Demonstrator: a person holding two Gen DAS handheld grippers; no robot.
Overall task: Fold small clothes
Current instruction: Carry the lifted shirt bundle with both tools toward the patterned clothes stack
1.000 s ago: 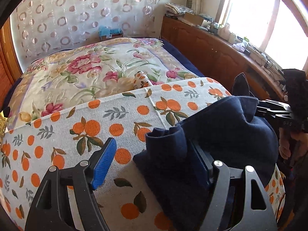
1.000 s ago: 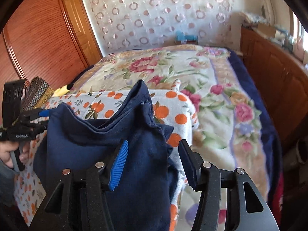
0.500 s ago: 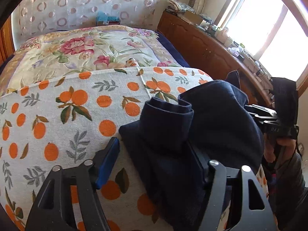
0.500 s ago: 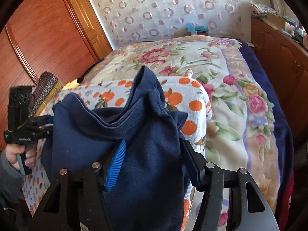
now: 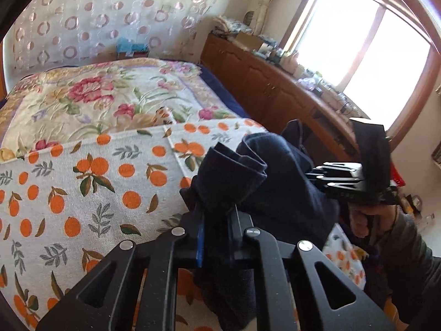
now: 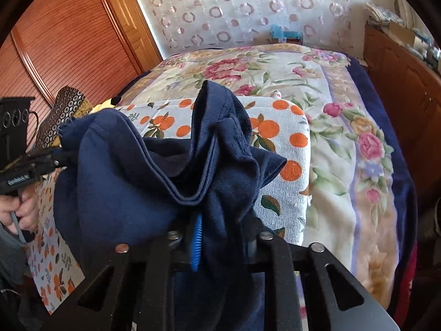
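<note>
A small navy garment hangs bunched between my two grippers, above an orange-print cloth spread on the bed. My left gripper is closing its jaws, and a fold of the navy fabric is pinched between the blue pads. In the right wrist view the right gripper is closing too, pressing on another bunch of the garment. Each gripper shows in the other's view: the right gripper in a hand at the right, the left gripper in a hand at the left.
A floral blanket covers the bed beyond the orange-print cloth. A wooden cabinet with clutter runs under the window. A wooden wardrobe door stands at the left, with a patterned item at the bed's edge.
Both grippers' jaws have come together on the navy garment. The left gripper has moved up and over it, and the garment now hangs gathered between the two.
</note>
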